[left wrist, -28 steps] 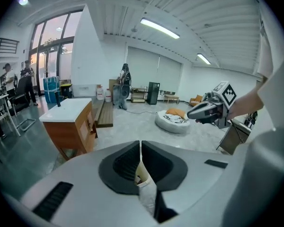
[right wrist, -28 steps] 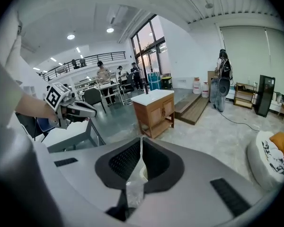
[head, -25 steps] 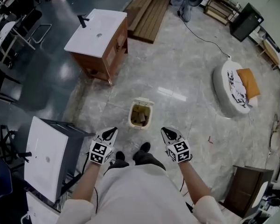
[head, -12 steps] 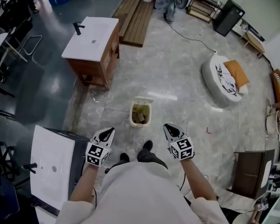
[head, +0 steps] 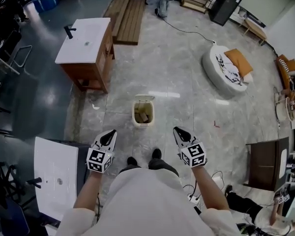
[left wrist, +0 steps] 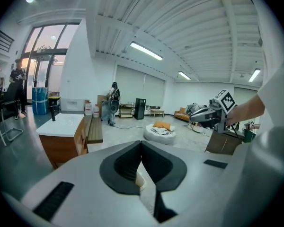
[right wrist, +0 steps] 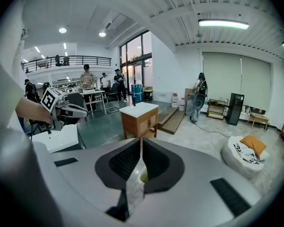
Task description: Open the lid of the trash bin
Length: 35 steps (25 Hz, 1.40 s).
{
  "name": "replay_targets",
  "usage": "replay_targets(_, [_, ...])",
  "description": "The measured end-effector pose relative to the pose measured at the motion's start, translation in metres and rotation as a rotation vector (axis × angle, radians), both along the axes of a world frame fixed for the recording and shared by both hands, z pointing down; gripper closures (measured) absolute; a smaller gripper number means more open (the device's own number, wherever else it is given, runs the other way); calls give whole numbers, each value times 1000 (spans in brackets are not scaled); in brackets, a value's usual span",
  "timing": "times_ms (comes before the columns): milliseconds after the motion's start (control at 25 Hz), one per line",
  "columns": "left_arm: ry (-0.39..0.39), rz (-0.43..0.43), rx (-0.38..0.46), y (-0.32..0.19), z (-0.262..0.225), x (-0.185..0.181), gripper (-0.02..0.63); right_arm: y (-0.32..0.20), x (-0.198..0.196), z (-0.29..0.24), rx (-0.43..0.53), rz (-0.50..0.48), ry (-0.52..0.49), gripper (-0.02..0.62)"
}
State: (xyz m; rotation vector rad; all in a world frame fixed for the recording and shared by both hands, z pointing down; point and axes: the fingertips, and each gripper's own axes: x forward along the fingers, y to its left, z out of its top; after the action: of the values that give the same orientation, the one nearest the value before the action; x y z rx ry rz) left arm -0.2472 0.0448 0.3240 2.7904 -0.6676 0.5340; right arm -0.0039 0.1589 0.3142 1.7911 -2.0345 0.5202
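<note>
The left gripper is clenched, its jaws meeting at the tips with nothing between them. The right gripper is closed the same way and also empty. Both are held out level with each other and tilted slightly down. The trash bin stands on the marble floor ahead of and below them, between their two lines of aim and well clear of both. Its lid appears tipped back at the far edge, and brownish contents show inside.

The bin looks like light, stiff plastic that would slide or tip under a hard push. A thin lip at the lid's near edge seems the best hold, lifted gently about the hinge. Beyond the left gripper stands a wooden vanity.
</note>
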Motion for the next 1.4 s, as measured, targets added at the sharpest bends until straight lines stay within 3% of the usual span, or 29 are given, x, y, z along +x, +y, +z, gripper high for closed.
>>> replay_targets(720, [78,-145,-8,28,-31,31,589,25,49,-31,102,-20,-7,559])
replay_targets(1400, [58,-158,4,33,-36,45,589,25,71,-33,107,-34,-21,560])
